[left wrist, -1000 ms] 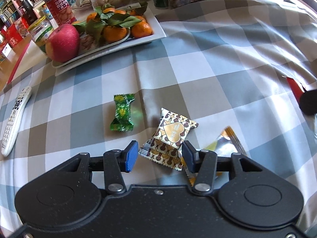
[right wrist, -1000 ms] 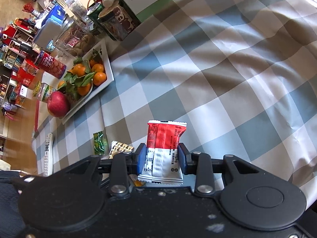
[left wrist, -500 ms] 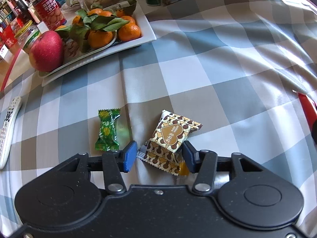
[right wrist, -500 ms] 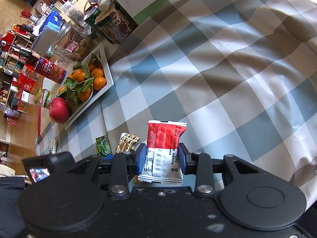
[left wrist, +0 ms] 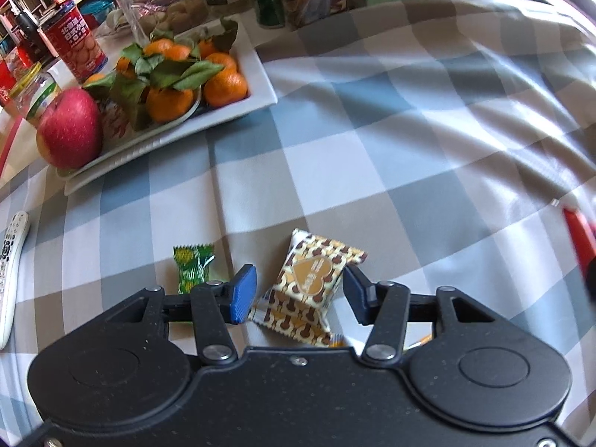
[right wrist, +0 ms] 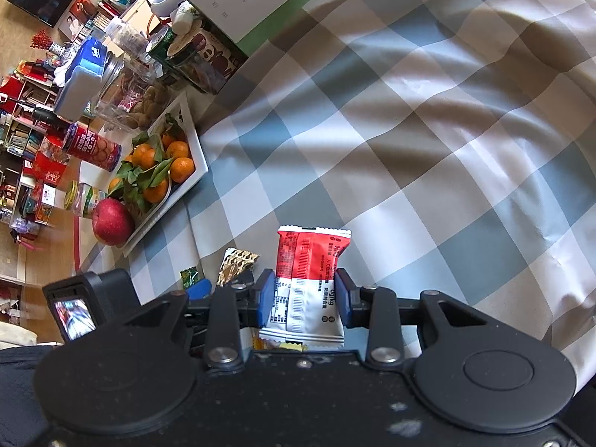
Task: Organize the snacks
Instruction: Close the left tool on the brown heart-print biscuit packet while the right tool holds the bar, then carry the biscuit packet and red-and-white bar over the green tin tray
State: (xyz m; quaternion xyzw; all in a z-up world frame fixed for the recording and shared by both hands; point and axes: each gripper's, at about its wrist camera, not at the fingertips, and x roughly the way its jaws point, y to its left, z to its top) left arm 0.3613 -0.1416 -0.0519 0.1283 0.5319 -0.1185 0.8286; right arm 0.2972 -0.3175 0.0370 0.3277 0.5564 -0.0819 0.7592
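A brown-and-gold snack packet (left wrist: pixel 311 279) lies on the checked tablecloth (left wrist: pixel 409 186), and my left gripper (left wrist: pixel 300 294) stands open around it, one blue pad on each side. The right pad is at the packet's edge; the left pad shows a small gap. A green candy (left wrist: pixel 192 264) lies just left of the left finger. An orange wrapper (left wrist: pixel 337 339) peeks out under the gripper body. My right gripper (right wrist: pixel 303 298) is shut on a red-and-white packet (right wrist: pixel 311 260), held above the cloth. In the right wrist view the brown packet (right wrist: pixel 236 264) and green candy (right wrist: pixel 189 277) lie to the left.
A white tray (left wrist: pixel 260 85) with tangerines and a red apple (left wrist: pixel 69 130) stands at the back left. Behind it are a red can (left wrist: pixel 74 37), jars and boxes. A white remote (left wrist: pixel 11 272) lies at the left edge. The cloth to the right is wrinkled.
My left gripper has slid forward and left, so the brown packet now sits deeper between its jaws and the green candy is beside its left finger. The right gripper keeps its grip.
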